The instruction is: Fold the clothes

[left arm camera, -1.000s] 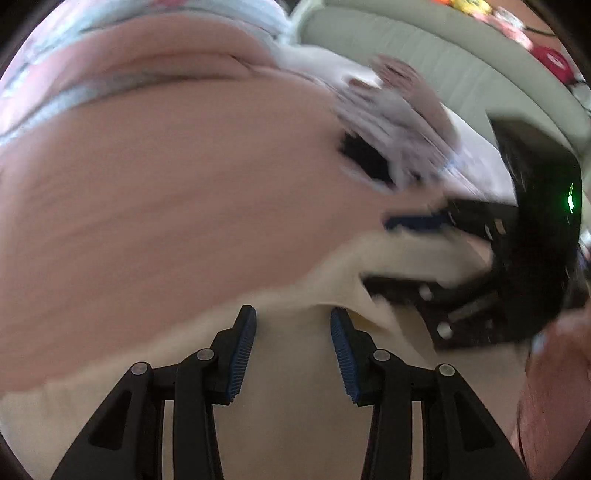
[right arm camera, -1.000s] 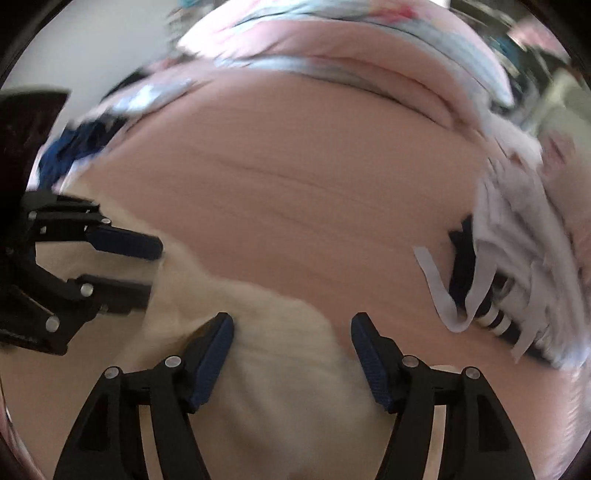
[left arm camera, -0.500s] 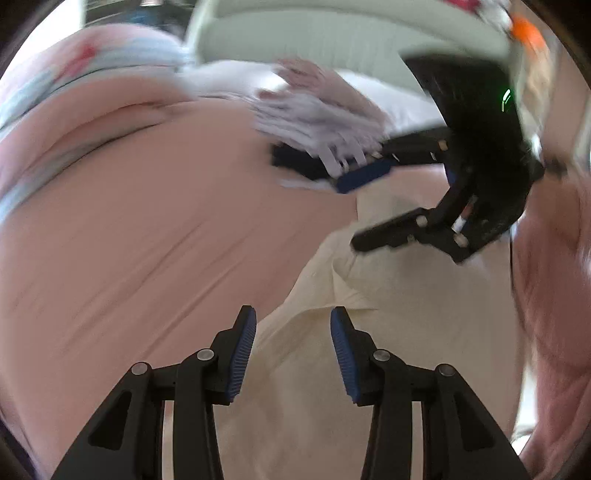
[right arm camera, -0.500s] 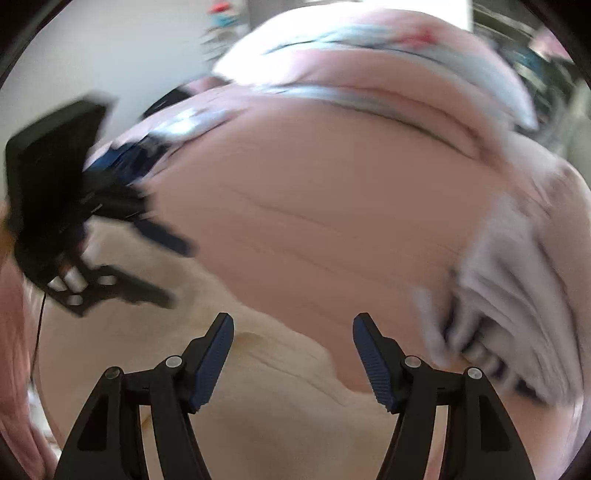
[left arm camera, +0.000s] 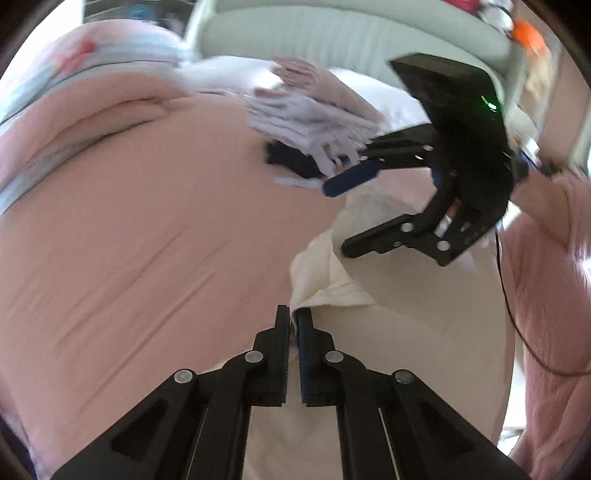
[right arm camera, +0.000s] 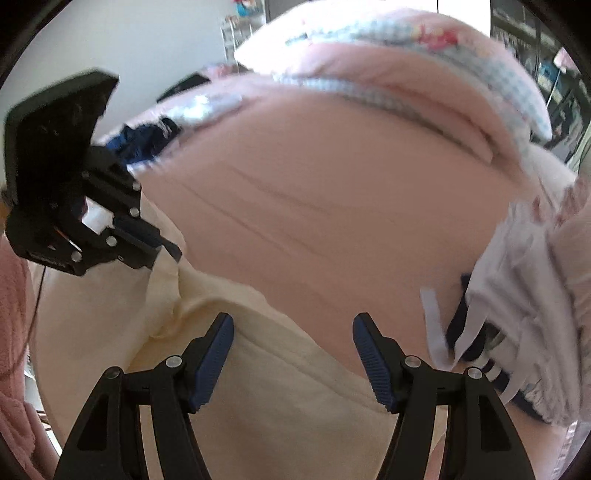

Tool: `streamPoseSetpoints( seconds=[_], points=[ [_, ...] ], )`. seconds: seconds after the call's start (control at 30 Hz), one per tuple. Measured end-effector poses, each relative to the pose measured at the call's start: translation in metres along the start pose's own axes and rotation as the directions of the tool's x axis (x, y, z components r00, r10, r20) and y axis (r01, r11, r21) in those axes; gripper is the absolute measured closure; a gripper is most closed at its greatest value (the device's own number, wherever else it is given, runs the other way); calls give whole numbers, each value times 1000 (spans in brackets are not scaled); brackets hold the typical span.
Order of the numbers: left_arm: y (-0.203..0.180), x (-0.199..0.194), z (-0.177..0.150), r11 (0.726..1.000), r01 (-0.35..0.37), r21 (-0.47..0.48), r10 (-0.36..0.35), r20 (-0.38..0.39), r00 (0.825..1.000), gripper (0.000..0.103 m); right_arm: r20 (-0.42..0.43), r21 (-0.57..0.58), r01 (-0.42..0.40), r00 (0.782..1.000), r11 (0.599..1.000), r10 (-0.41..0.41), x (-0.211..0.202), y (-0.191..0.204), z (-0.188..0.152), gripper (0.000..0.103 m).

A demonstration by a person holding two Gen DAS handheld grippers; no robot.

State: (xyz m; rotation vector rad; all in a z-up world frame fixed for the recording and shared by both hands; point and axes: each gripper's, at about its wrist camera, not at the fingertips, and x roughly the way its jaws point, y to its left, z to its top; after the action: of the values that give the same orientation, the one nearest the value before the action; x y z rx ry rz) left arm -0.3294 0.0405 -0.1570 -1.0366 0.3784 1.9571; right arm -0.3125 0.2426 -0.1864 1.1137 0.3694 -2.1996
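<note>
A cream garment lies on the pink bed sheet in front of me. My left gripper is shut on a folded edge of it, with cream cloth pinched between the pads. From the right wrist view the same gripper shows at the garment's left corner. My right gripper is open above the cream garment, nothing between its fingers. In the left wrist view the right gripper hovers over the garment's far corner.
A heap of white striped and navy clothes lies on the sheet beyond the garment. A rolled pink and checked quilt lies at the back. A pale green headboard stands behind. A pink sleeve is at the right.
The left gripper's jaws have shut on the cream garment's edge. Both hands have risen and rolled a little, and the right gripper stays open over the cloth.
</note>
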Motion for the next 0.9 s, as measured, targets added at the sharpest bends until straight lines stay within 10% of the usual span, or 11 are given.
streamPoseSetpoints(
  seconds=[0.33, 0.5, 0.63, 0.9],
  points=[
    [6, -17, -9, 966, -78, -245, 101, 81, 992, 100, -5, -200, -6, 1000, 980, 5, 15, 60, 8, 36],
    [-8, -2, -15, 968, -90, -232, 95, 11, 995, 100, 25, -291, 167, 986, 942, -167, 48, 80, 10, 41],
    [4, 18, 1, 955, -103, -278, 112, 16, 994, 99, -1, -123, 127, 992, 984, -128, 37, 56, 13, 83],
    [51, 62, 18, 853, -301, -427, 283, -106, 953, 95, -19, 349, 11, 1000, 937, -5, 37, -29, 5, 75]
  ],
)
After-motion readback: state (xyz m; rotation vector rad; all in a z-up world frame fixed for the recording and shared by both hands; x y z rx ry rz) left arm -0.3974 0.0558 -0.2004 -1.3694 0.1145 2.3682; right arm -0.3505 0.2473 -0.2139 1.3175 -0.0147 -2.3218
